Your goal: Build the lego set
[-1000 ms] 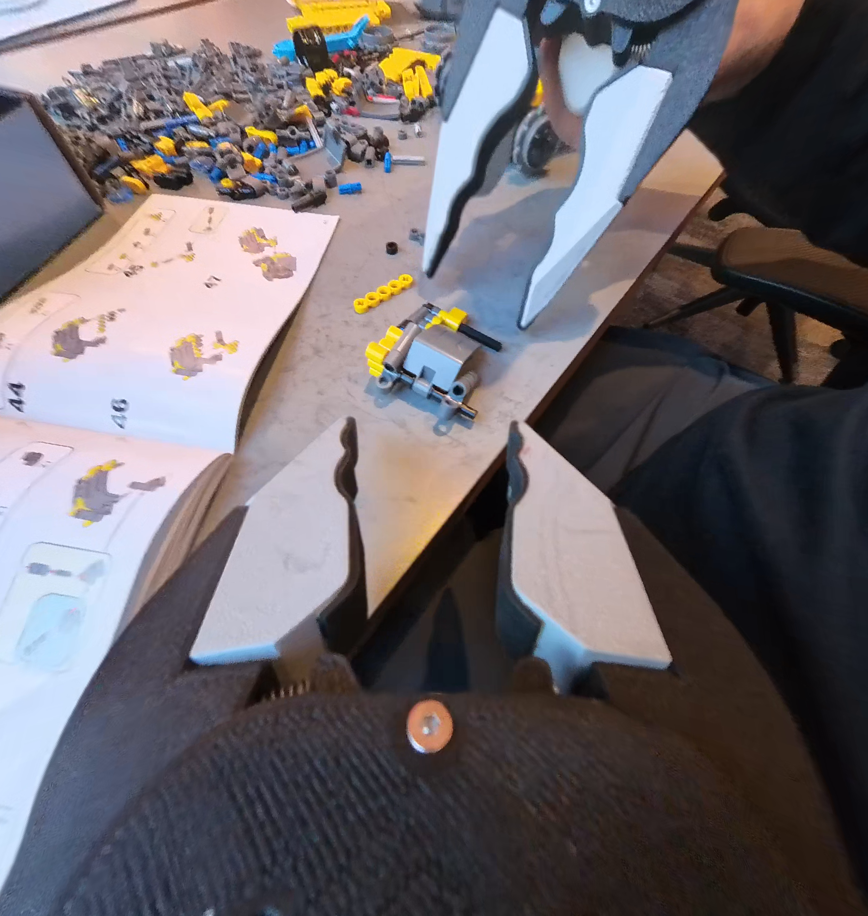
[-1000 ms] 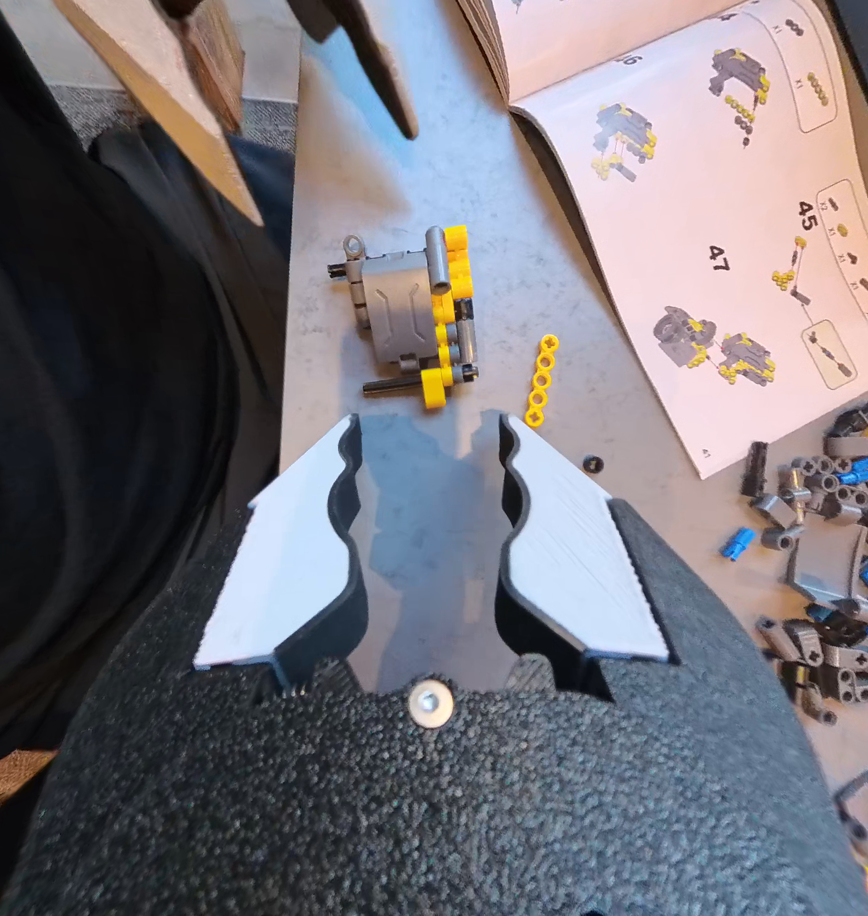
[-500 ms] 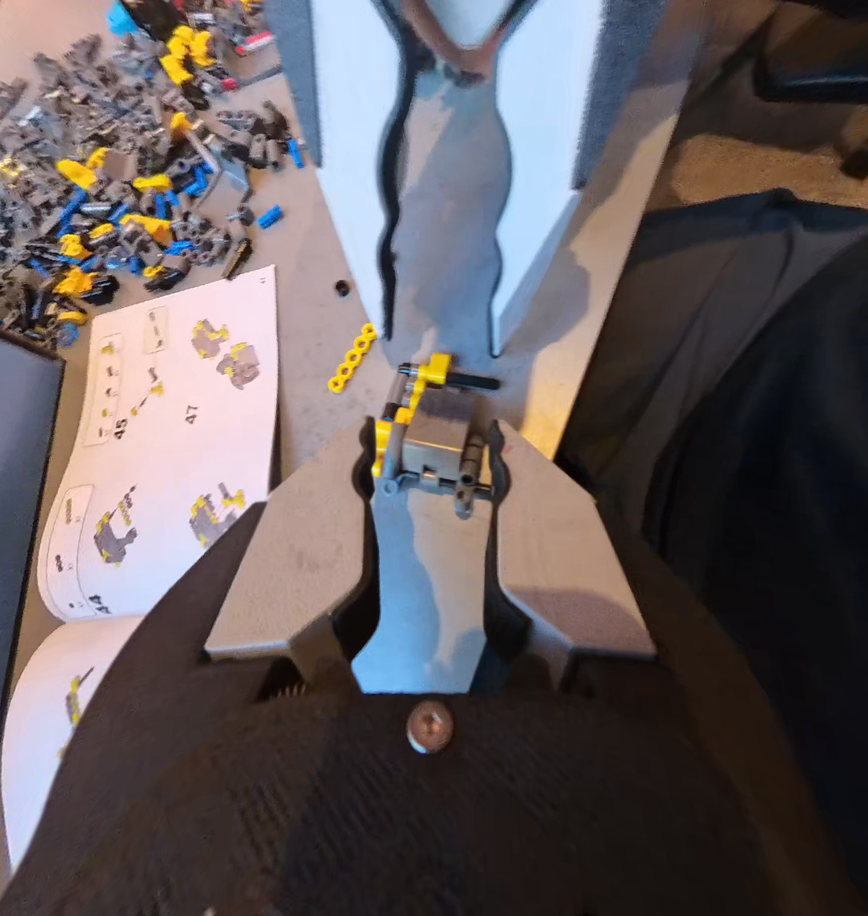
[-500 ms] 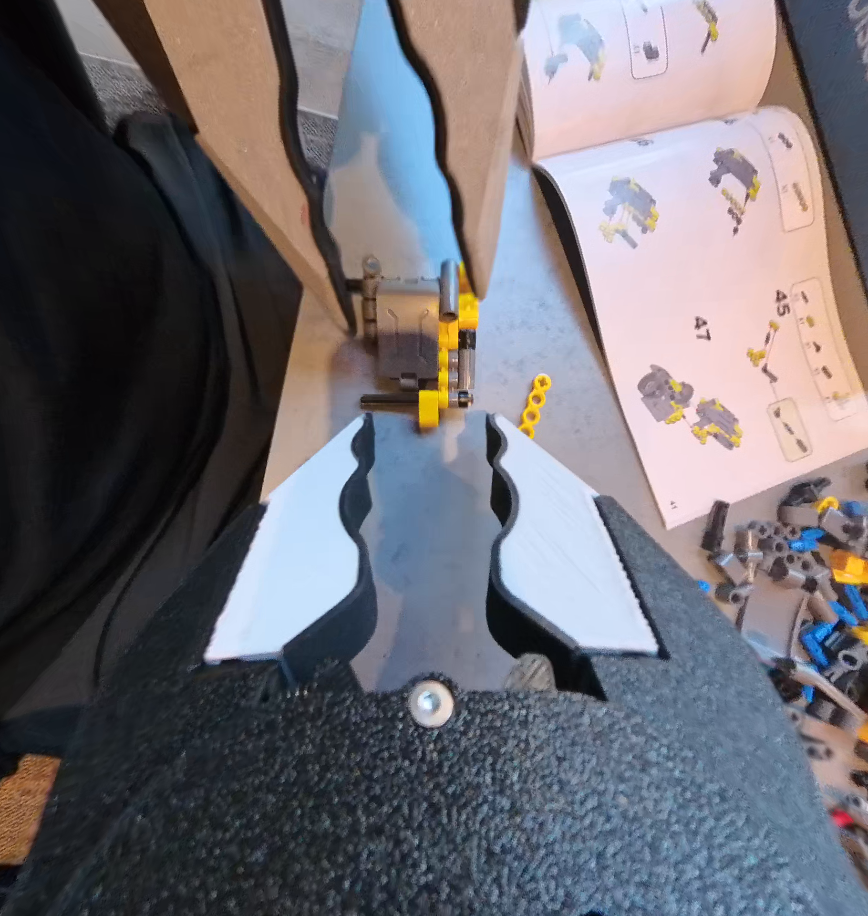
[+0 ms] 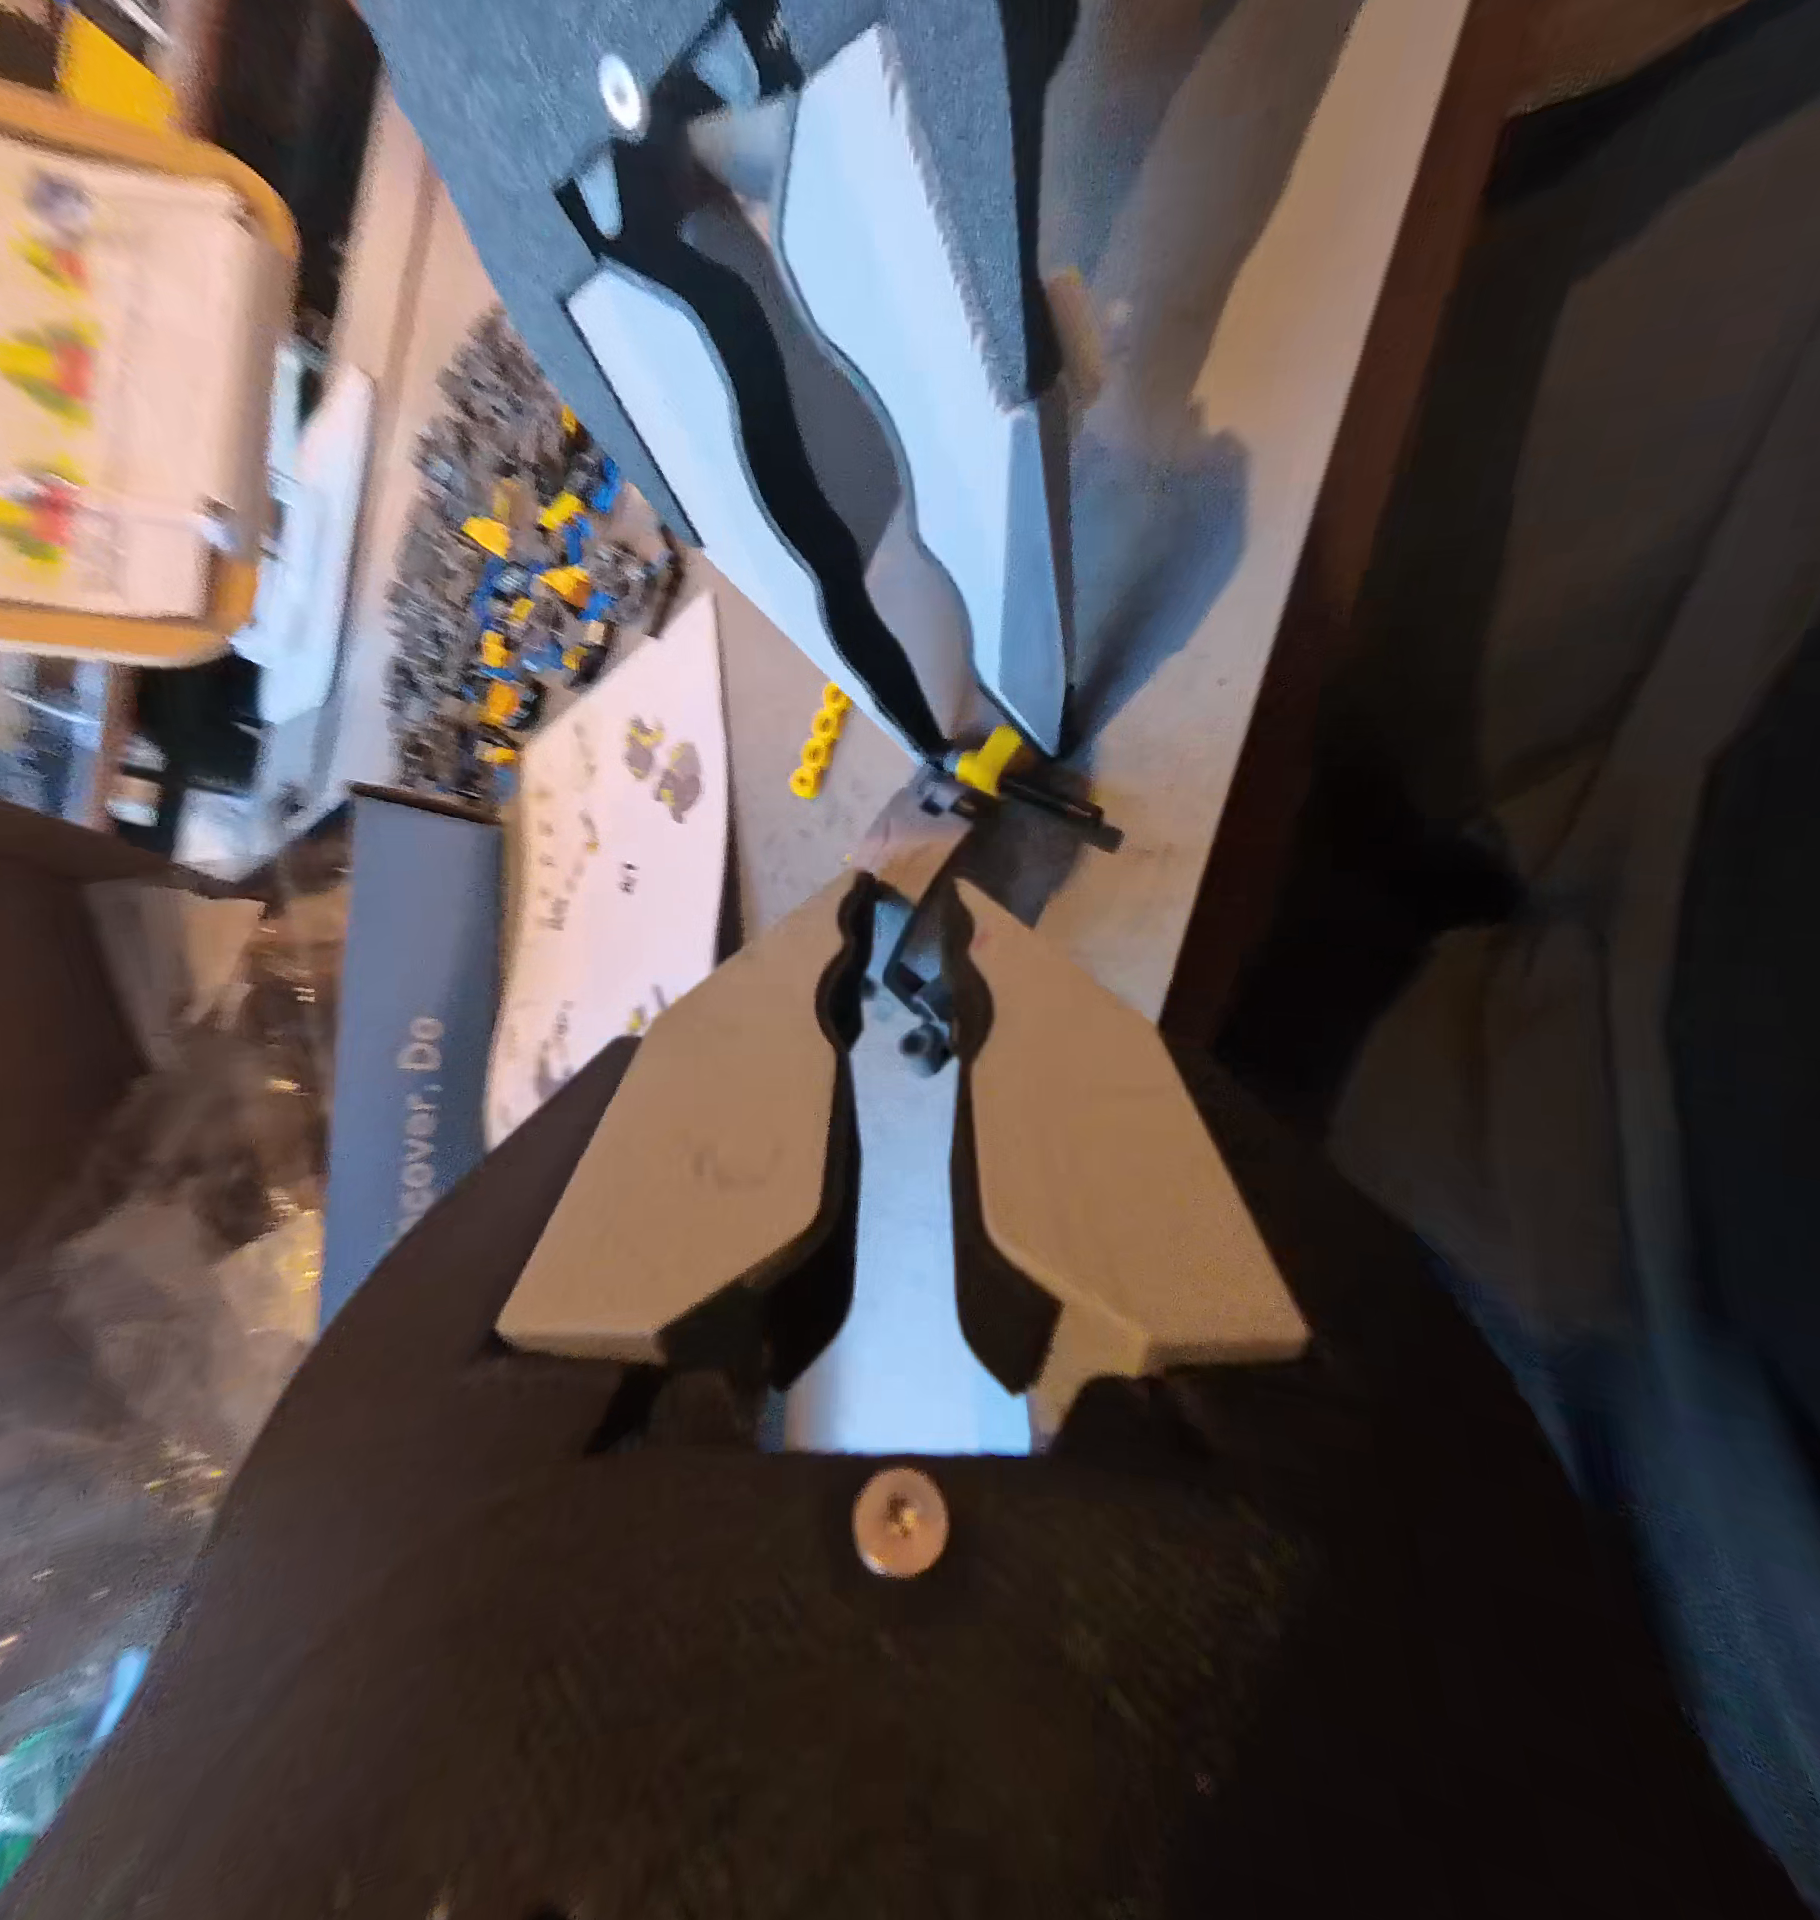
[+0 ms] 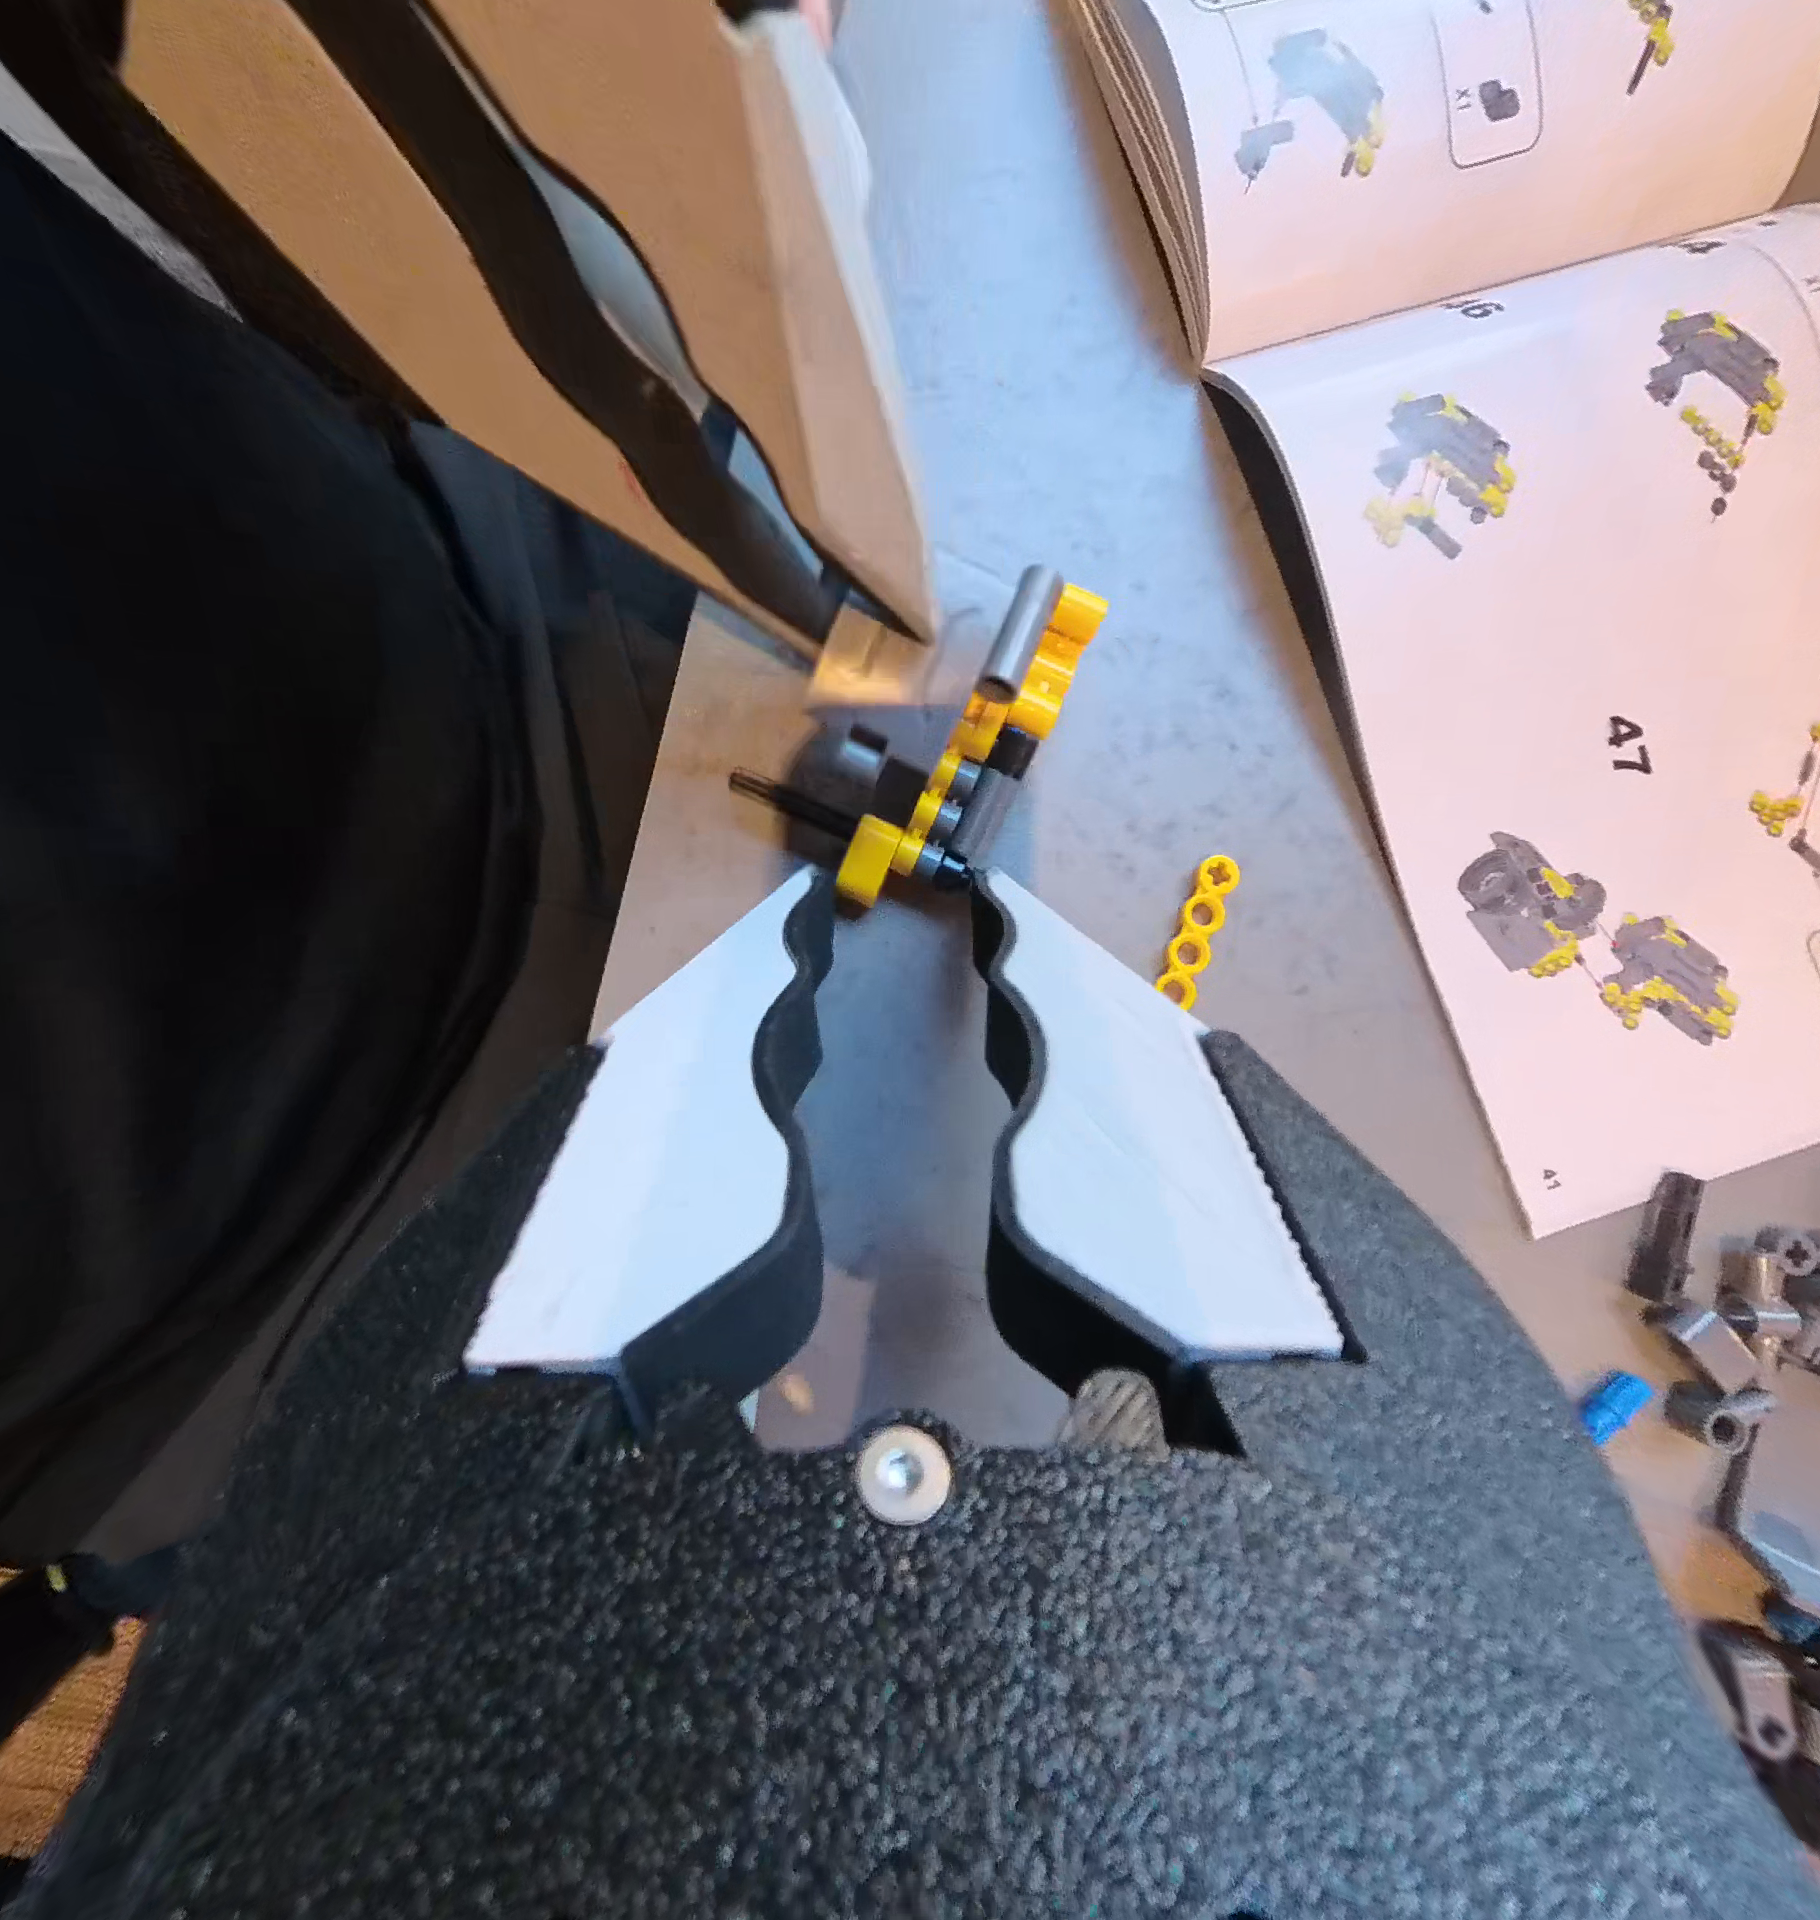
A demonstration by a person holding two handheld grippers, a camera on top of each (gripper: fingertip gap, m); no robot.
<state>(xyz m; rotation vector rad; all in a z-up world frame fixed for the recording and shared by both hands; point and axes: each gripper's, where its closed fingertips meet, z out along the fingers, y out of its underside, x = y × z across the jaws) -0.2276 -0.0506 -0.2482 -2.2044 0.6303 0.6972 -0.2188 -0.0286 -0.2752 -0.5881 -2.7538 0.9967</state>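
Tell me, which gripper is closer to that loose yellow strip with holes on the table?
Right. The right gripper has the yellow strip just beside its finger; the left gripper, clamped on the small grey-and-yellow assembly, sits farther off.

A pale grey, faintly speckled worktop (image 6: 1114, 436) runs to a straight edge with dark shadow beyond it. Warm light tints its surface orange-pink near that edge. Brownish carpeted floor (image 6: 23, 1745) shows below. The far room in the left wrist view is too blurred to read.
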